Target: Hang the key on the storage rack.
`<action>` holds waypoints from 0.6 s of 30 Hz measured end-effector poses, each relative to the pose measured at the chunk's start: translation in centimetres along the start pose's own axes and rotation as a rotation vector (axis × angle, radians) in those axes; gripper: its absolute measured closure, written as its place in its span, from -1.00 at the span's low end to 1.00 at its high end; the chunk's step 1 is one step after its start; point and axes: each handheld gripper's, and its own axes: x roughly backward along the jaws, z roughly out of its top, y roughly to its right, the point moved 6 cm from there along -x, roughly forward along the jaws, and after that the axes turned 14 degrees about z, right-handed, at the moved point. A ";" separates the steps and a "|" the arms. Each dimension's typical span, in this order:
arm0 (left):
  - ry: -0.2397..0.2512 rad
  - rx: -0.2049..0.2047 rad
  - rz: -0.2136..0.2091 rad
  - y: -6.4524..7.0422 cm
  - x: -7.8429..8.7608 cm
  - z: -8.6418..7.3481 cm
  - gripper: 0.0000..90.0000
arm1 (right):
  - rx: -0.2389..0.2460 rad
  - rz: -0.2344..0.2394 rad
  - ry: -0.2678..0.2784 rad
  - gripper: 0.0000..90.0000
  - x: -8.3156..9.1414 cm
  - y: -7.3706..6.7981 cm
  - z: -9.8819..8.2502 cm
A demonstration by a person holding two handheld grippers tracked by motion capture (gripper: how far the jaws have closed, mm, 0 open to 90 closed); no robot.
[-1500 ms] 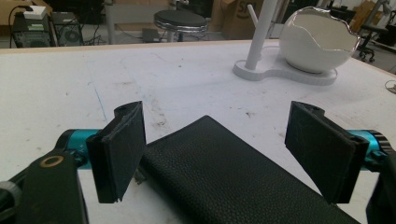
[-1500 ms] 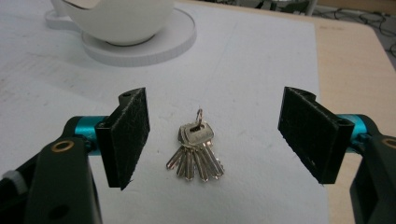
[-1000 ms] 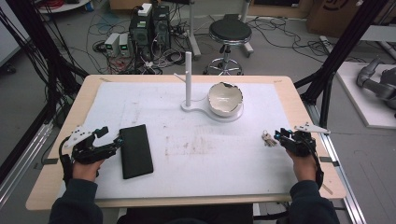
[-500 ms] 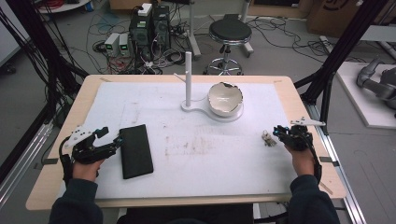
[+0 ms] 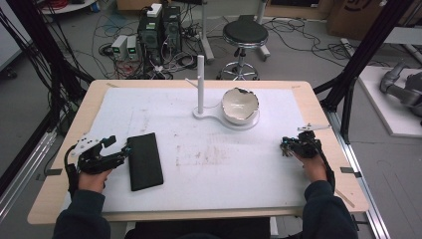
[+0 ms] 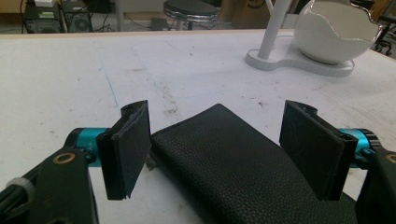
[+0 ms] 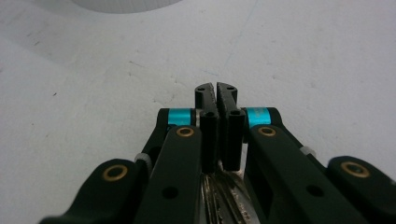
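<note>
Black wallet (image 6: 243, 163) btwn wide L gripper (image 6: 224, 144) fingers.

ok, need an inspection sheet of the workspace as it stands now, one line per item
Surface: white mat on a wooden table, with scuffs and smudges mid-mat.
Job's things: black wallet lying flat at the left. Metal pieces, perhaps keys, under the right gripper.
Clutter: white stand with an upright post and a jagged-rimmed white bowl on its base.
Grippers: left gripper open and just closing slightly, with the wallet's end between the jaws and not clamped. Right gripper shut, low over the mat; can't tell if it grips the metal pieces.
Cables: tangle on the floor behind the table.
Surroundings: stool, computer boxes, black frame posts.
</note>
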 end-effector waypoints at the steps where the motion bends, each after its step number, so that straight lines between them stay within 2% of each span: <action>1: 0.002 0.002 0.000 0.0 0.0 0.0 -0.45 | 0.000 0.007 0.001 0.98 0.0 -0.1 0.0; 4: 0.002 0.004 0.001 0.0 0.1 0.0 -0.44 | 0.008 0.025 0.009 0.99 0.2 -0.4 0.1; 7: 0.003 0.004 0.004 -0.1 0.2 0.0 -0.44 | 0.024 0.039 0.053 0.99 0.8 -0.9 0.5; 8: 0.003 0.007 0.006 -0.2 0.2 0.0 -0.44 | 0.024 0.039 0.053 0.99 0.8 -0.9 0.5; 9: 0.003 0.008 0.008 -0.3 0.2 0.0 -0.44 | 0.031 0.057 0.095 0.99 1.6 -1.5 1.0; 12: 0.003 0.010 0.008 -0.3 0.2 0.0 -0.44 | 0.031 0.087 0.171 0.99 2.9 -2.3 2.1; 13: 0.003 0.012 0.010 -0.3 0.2 0.0 -0.44 | 0.031 0.087 0.171 0.99 2.9 -2.3 2.1; 14: 0.003 0.013 0.010 -0.3 0.1 0.0 -0.44 | 0.040 0.114 0.215 0.99 3.8 -3.2 3.3; 16: 0.005 0.011 0.007 -0.3 0.1 0.1 -0.44 | 0.051 0.126 0.226 0.99 4.1 -3.8 4.0; 18: 0.004 0.012 0.006 -0.2 0.1 0.1 -0.44 | 0.113 0.143 0.242 0.99 4.8 -5.3 5.9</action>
